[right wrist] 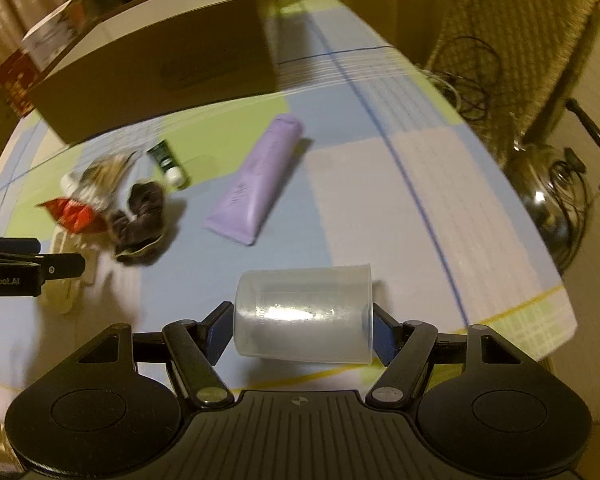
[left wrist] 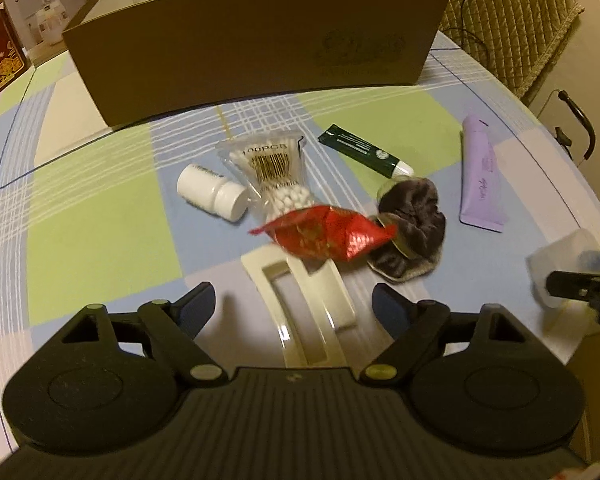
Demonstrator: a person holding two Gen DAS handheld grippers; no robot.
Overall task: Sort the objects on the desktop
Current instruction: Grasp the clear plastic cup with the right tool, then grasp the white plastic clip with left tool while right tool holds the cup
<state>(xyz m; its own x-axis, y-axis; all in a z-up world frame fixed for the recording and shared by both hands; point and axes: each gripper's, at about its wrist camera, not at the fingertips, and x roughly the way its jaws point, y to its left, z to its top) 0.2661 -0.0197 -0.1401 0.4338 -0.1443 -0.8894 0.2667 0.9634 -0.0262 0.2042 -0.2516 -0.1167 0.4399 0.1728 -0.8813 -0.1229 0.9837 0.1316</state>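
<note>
My left gripper point(left wrist: 294, 308) stands open, tilted down over a cream hair clip point(left wrist: 300, 304) that lies between its fingers, with neither pad touching it. Just beyond lie a red foil packet point(left wrist: 324, 240), a bag of cotton swabs point(left wrist: 272, 172), a white bottle point(left wrist: 212, 194), a green tube point(left wrist: 364, 152), a dark scrunchie point(left wrist: 412, 232) and a purple tube point(left wrist: 480, 180). My right gripper point(right wrist: 302, 336) is shut on a clear plastic cup point(right wrist: 304, 312), held sideways by its base and rim above the checked tablecloth point(right wrist: 380, 184). An open cardboard box point(left wrist: 252, 48) stands behind the objects.
Printed boxes point(left wrist: 4, 40) stand at the back left. A quilted chair back point(left wrist: 512, 12) and a glass kettle point(right wrist: 552, 200) are past the table's right edge. The left gripper's arm point(right wrist: 32, 268) shows at the left of the right wrist view.
</note>
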